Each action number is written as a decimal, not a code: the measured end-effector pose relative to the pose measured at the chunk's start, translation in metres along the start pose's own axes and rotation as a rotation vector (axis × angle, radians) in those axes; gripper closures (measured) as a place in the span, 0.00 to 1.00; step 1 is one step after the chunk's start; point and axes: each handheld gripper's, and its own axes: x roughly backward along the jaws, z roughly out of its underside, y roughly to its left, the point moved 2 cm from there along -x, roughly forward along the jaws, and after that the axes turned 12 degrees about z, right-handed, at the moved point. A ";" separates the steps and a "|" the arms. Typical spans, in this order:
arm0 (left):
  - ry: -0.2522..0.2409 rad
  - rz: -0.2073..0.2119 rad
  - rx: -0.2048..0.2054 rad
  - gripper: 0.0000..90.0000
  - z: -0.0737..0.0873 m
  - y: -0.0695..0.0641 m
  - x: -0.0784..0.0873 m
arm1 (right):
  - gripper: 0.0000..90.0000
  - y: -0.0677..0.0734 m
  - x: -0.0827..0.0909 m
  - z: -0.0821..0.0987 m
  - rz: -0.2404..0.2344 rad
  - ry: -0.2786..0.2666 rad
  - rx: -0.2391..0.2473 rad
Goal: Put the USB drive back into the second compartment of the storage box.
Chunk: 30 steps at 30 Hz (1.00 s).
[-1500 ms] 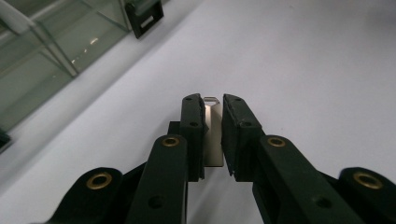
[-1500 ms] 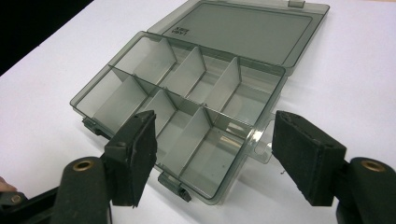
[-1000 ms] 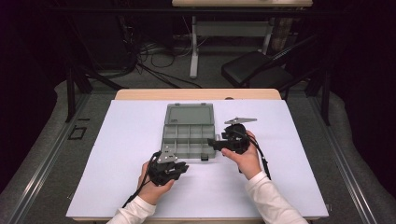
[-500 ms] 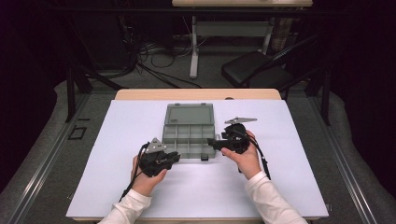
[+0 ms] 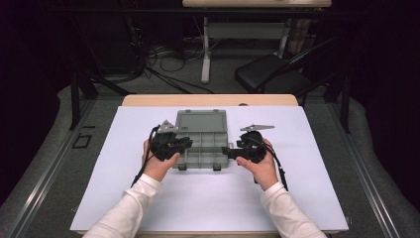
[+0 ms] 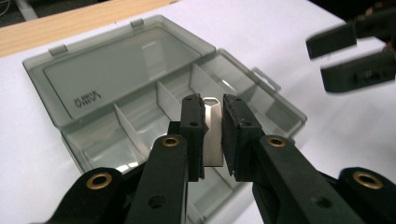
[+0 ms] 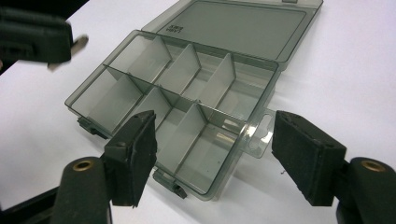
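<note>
High view: an open grey box (image 5: 200, 141) is seen on a white sheet (image 5: 208, 198) covering the table (image 5: 148, 100), its lid folded flat on the far side. The left gripper (image 5: 184, 144) is held over the box's left edge, and the right gripper (image 5: 229, 151) at its right edge, seemingly placed there to steady the box.

Left gripper view: a small, flat silver metal piece (image 6: 212, 133), with a bevelled top end, is clamped upright between the nearly closed jaws, above the box's near compartments (image 6: 140, 130). It is judged to be held there for dropping into one.

Right gripper view: the jaws are spread wide on either side of the box's clear hang tab (image 7: 259, 133), and nothing is gripped. The compartments appear empty, divided by pale partitions; the plastic is smoky and see-through.
</note>
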 end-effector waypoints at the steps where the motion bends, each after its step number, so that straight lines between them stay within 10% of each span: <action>1: -0.003 0.000 0.005 0.88 -0.003 0.001 0.000 | 0.34 0.000 0.000 0.000 0.000 0.002 0.000; 30: 0.106 -0.118 0.063 0.88 -0.003 0.041 -0.059 | 0.34 -0.003 0.000 0.000 0.004 0.001 -0.009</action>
